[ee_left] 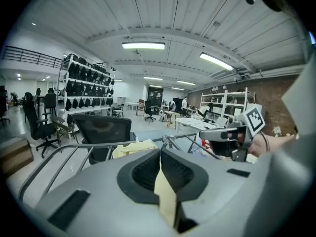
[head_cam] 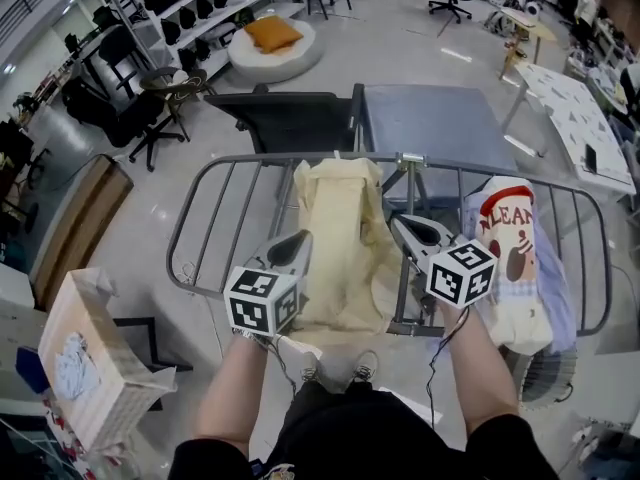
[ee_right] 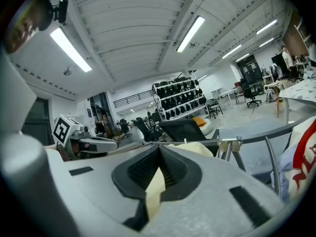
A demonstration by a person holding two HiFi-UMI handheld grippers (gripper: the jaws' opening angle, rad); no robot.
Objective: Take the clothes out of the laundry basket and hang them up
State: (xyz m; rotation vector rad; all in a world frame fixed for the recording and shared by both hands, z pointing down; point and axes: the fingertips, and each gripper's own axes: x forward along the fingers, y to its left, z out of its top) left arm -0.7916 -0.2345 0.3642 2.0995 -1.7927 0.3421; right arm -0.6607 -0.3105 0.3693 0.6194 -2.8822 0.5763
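Person: seen from above at the lower edge of the head view, with a gripper carried in each hand.
Head view, left gripper (head_cam: 296, 243): held at the left edge of the cream garment (head_cam: 340, 253), its marker cube turned toward the camera.
Head view, right gripper (head_cam: 405, 226): held at the same garment's right edge, level with the other gripper.
Head view, cream garment: draped over the grey drying rack (head_cam: 200, 203), spread between the two grippers.
Head view, other laundry: a white cloth with red print (head_cam: 512, 268) and a pale blue garment (head_cam: 565, 303) are hung at the rack's right end.
Head view, surroundings: a cardboard box (head_cam: 95, 363) is set at lower left, and a black office chair (head_cam: 290, 118) is placed beyond the rack.
Left gripper view, jaws: brought together, with a fold of cream fabric (ee_left: 165, 194) pinched between the ribbed pads.
Left gripper view, beyond: the rack's rails and more of the garment are seen ahead, the right gripper to the right.
Right gripper view, jaws: brought together, with cream fabric (ee_right: 153, 191) clamped between the pads.
Right gripper view, beyond: the left gripper is seen to the left, the red-printed cloth at the right edge.
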